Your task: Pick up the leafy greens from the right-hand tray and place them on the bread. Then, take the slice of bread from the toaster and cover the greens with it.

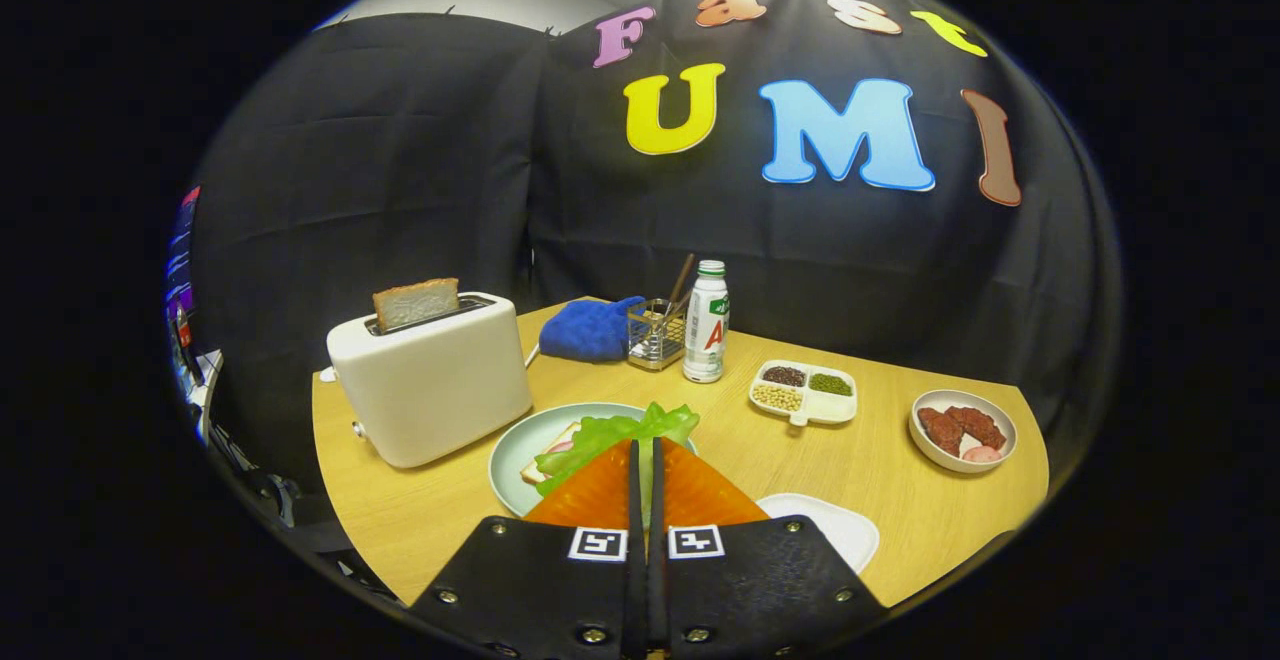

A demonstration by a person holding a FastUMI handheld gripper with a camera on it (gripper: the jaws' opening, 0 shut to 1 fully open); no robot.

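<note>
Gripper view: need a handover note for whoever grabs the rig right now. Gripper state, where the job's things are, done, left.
Gripper: fingers closed together on the leafy greens, held just over the plate.
Bread: bottom slice lies on the plate, under the greens.
Second bread slice: upright in the toaster, beside the plate.
Right-hand tray: beside the fingers.
Done: greens picked up and brought over the bread.
Left: release the greens on the bread, then fetch the toaster slice and cover them.

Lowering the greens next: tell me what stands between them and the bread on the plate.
Nothing visible does. The leafy greens, pinched between the gripper fingers, hang right over the bread on the plate.
</note>
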